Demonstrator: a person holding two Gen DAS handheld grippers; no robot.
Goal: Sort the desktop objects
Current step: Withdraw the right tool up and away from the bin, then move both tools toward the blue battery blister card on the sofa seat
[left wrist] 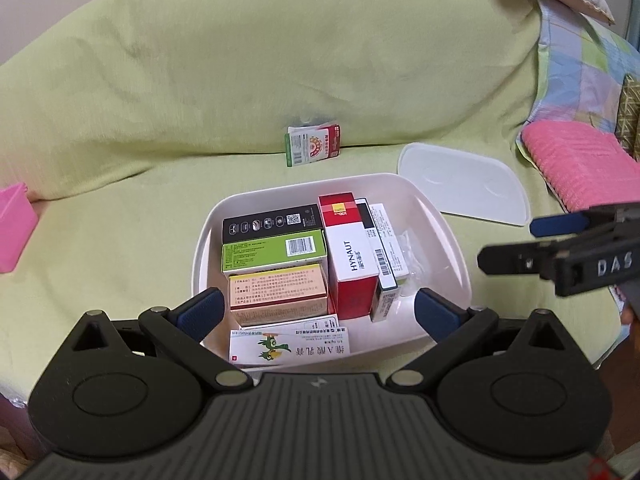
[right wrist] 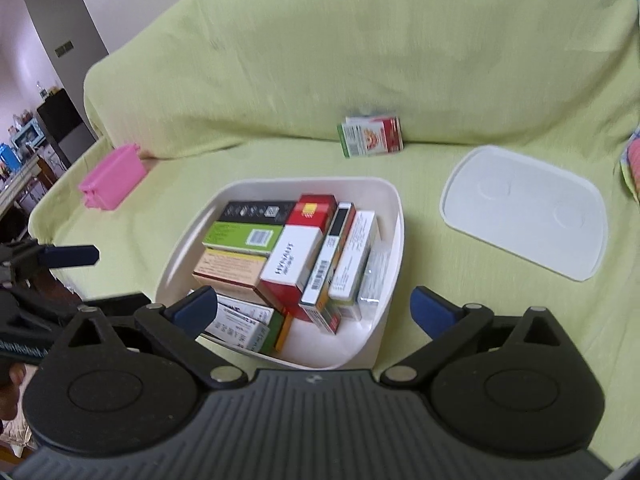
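Green sofa cover (left wrist: pixel 240 80), pink towel (left wrist: pixel 576 164), patchwork blanket (left wrist: pixel 580 60)

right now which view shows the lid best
The right wrist view: the lid lies whole and unobstructed on the green cover, right of the bin. In the left wrist view the lid is smaller, and the right gripper overlaps its corner.

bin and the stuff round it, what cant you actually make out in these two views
- Bin floor: both views, hidden under the packed boxes.
- Parrot box: left wrist view, lower edge hidden behind the left tool.
- Hynaut box: right wrist view, print blurred.
- Pink box: left wrist view, cut off by the left edge.
- Loose box: both views, small print too small to read.
- Right tool: left wrist view, body cut off by the right edge.
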